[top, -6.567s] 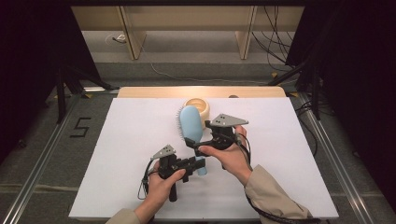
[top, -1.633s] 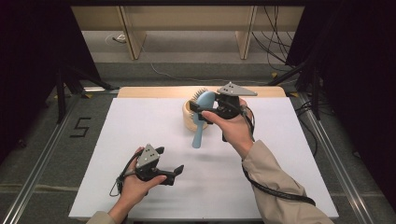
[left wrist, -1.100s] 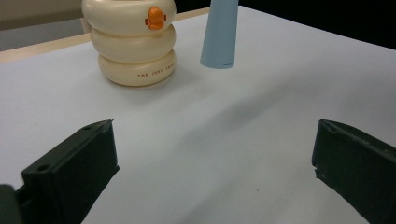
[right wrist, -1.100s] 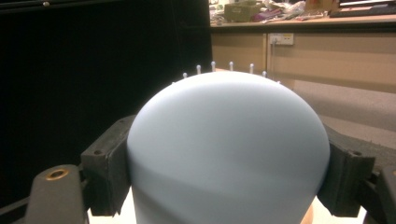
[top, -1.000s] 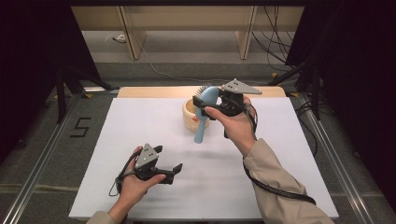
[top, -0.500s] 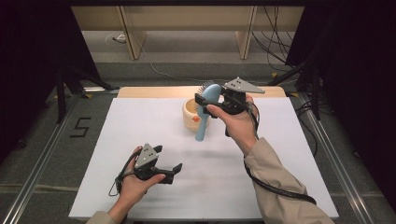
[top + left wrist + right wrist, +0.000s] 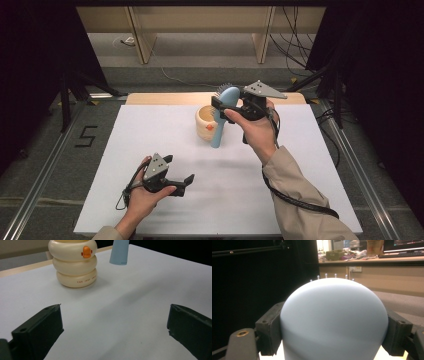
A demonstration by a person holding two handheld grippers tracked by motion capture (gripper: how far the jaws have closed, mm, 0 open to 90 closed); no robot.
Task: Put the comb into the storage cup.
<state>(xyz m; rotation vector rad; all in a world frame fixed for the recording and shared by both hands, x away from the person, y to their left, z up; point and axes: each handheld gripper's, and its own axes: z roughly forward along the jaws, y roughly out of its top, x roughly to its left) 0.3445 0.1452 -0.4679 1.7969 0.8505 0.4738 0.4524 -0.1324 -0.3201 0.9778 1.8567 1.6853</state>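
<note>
right gripper (image 7: 220, 106): raised over the far middle of the table, jaws clamped on the head of the light blue hairbrush (image 7: 223, 116); in the right gripper view a black jaw presses each side of the head (image 7: 334, 322)
hairbrush: hangs upright off the table, bristles at top facing away from the person, handle pointing down; handle end in the air just beside the cup on its right, not touching the mat as far as I can tell; handle tip also seen in the left gripper view (image 7: 119, 252)
left gripper (image 7: 184, 179): low over the near left of the mat, jaws wide apart, nothing between them; bare mat between the two jaws in the left gripper view
cup (image 7: 206, 122): cream, ribbed in three stacked rings, orange duck mark on the side (image 7: 86, 251); stands upright at the far middle of the mat, small print on the bottom ring, too small to read
mat (image 7: 280, 200): white sheet covering the table, wooden edge at the far side
hands: one around each gripper, beige sleeve (image 7: 300, 197) on the right forearm
left vs right gripper: well apart
</note>
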